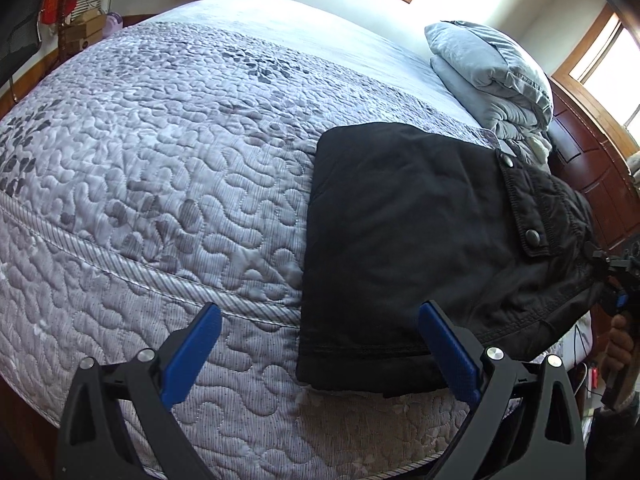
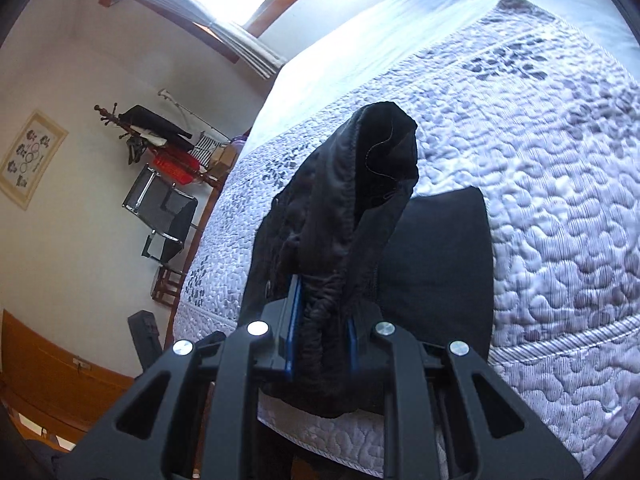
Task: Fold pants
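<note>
Seemingly half folded, the black pants (image 1: 404, 240) lay on the grey quilted bedspread (image 1: 160, 168) in the left wrist view, close to the bedspread's near edge and on the side toward the dark wooden headboard (image 1: 592, 160). Their main part formed a flat, smooth rectangle with straight edges, the hem stitching running along the near side. Toward the headboard the cloth turned rumpled and paler, with a stitched flap bearing two round snap buttons. That rumpled end rose off the bedspread toward the right gripper (image 1: 614, 276), seen only in part at the picture's edge, with a hand (image 1: 618, 344) below it. The left gripper (image 1: 320, 354) hung over the bedspread's near edge with its blue-padded jaws spread wide; one pad overlapped the near corner of the pants, though whether it touched the cloth could not be told. A folded pale grey duvet (image 1: 492, 76) sat farther along the bedspread, next to the headboard. From the right wrist view, the right gripper (image 2: 322, 344) had its jaws pressed nearly together, pinching a thick bunch of the pants (image 2: 360, 208). The gathered cloth stood up above the bedspread (image 2: 540, 180) in a crumpled peak with seams and a loose thread showing, while the flat folded part lay on the bedspread behind it.
</note>
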`<state>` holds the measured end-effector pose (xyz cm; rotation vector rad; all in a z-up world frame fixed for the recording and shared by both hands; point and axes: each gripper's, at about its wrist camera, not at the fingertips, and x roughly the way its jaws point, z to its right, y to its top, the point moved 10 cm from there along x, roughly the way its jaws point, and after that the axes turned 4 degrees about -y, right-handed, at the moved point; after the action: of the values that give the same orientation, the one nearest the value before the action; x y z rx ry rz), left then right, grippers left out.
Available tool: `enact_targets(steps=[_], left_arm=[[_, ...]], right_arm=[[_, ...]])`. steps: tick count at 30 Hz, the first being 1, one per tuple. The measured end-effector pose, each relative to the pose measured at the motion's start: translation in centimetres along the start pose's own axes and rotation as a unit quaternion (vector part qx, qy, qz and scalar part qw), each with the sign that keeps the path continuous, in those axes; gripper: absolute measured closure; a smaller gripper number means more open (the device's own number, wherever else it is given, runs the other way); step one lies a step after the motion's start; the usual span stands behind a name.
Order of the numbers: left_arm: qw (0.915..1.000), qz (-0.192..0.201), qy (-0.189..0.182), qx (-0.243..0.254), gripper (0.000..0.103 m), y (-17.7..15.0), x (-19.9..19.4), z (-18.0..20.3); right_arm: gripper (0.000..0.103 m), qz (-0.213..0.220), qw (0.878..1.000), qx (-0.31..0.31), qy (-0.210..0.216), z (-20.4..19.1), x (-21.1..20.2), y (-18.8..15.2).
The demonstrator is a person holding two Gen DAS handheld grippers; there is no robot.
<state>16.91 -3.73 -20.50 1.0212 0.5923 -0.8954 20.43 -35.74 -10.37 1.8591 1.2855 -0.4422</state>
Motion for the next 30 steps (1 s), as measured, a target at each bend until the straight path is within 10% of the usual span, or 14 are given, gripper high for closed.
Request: enact_targets(steps=[13, 19, 27, 30], left_arm=[[1.0, -0.002, 0.003, 0.005, 0.004, 0.3, 0.2, 0.3], [1.0, -0.004, 0.001, 0.008, 0.004, 0.0, 0.2, 0.5], [1.0, -0.006, 0.002, 0.002, 0.004, -0.4, 0.0, 0.4], [1.0, -0.01, 0.0, -0.002, 0.004, -0.8, 0.1, 0.6]], right_arm=[[0.082, -0.012, 0.998, 0.059, 0.001, 5.1, 2.1, -2.2], [0.04, -0.026, 0.993, 0.114, -0.019, 8.7, 3.1, -4.1], [0.037, -0.015, 0.991, 0.133, 0.014, 9.0, 1.5, -7.0], [0.059, -0.005, 0.991, 0.128, 0.023, 8.5, 1.2, -7.6]])
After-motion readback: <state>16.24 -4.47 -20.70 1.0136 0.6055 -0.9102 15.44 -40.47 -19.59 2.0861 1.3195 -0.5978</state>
